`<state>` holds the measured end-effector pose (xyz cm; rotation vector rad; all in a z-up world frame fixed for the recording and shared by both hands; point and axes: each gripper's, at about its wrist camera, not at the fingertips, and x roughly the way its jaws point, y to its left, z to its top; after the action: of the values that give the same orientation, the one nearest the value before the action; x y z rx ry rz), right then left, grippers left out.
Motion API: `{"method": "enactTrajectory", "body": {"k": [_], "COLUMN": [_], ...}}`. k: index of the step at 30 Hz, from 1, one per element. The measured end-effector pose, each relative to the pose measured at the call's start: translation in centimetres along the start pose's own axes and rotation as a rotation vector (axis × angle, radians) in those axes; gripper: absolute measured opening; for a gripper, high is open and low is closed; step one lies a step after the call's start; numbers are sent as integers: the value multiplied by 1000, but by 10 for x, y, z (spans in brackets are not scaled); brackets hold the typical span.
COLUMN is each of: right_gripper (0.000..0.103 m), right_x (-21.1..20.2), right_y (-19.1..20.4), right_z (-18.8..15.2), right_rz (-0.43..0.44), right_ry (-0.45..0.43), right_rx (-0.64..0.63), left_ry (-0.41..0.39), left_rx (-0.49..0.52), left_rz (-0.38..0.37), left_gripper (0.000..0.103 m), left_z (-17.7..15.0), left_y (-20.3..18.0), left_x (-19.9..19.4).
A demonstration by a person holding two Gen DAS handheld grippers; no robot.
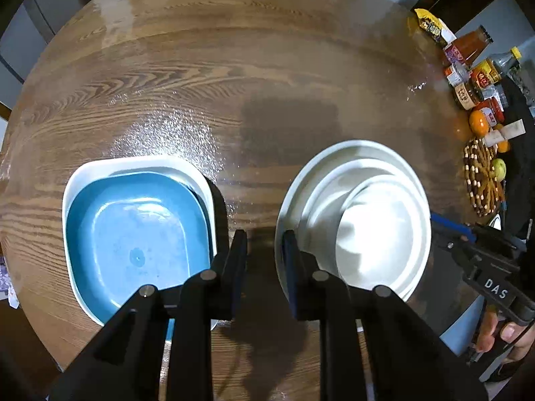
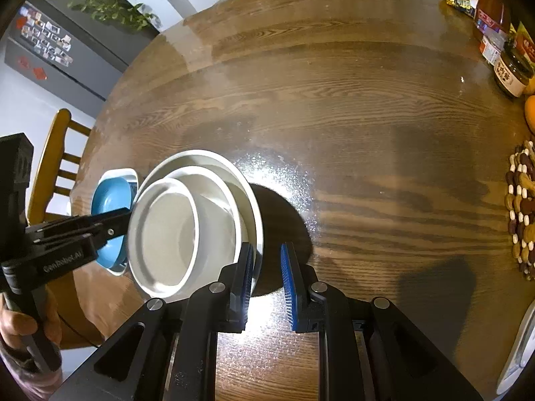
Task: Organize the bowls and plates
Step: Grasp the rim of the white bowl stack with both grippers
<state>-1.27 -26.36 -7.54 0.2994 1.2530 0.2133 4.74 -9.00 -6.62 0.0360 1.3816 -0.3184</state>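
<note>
On the round wooden table (image 1: 234, 67) stands a white stack (image 1: 367, 220) (image 2: 177, 227): a wide plate with two smaller bowls nested in it. My left gripper (image 1: 264, 237) (image 2: 125, 222) straddles the plate's left rim, one finger over the plate and one outside. My right gripper (image 2: 265, 249) (image 1: 438, 230) straddles the opposite rim the same way. Both jaws stand narrow, closed on that rim. To the left of the stack, a blue square dish (image 1: 133, 234) (image 2: 108, 200) lies inside a white square dish (image 1: 133, 162) (image 2: 128, 172).
Sauce jars, bottles and a snack packet (image 1: 468, 77) crowd the table's right edge, with an orange (image 1: 478, 122) and a beaded trivet (image 1: 481, 180) (image 2: 521, 210). Wooden chairs (image 2: 50, 167) stand around the table. A person's hand (image 2: 20, 327) holds each gripper.
</note>
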Motion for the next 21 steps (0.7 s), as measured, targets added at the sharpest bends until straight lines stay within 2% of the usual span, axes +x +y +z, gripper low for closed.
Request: {"method": "enactTrajectory", "body": {"k": [9,12,15,17,21], "right_gripper": [19,19,19,14,12], "right_x": [6,7,6,5,5], "right_y": [-3,-4,-4,-4,0], "right_z": [2,2,1,0,-1], "right_rz": [10,16,12,21,10], "right_ry": [16,19,14,9,-4], "right_rx": [19,30,32,34,20], "left_ry": [30,28,16,7,-18], "left_rx": [-35,-31,-23,-22,-36], "left_rz": [-61,-72,-67,-61,-59], "left_gripper": [18,12,5,5,5], "left_z": [3,2,0,0,-2], "left_y": [7,4,-1,-3,-4], "left_x": [6,7,5,4,6]}}
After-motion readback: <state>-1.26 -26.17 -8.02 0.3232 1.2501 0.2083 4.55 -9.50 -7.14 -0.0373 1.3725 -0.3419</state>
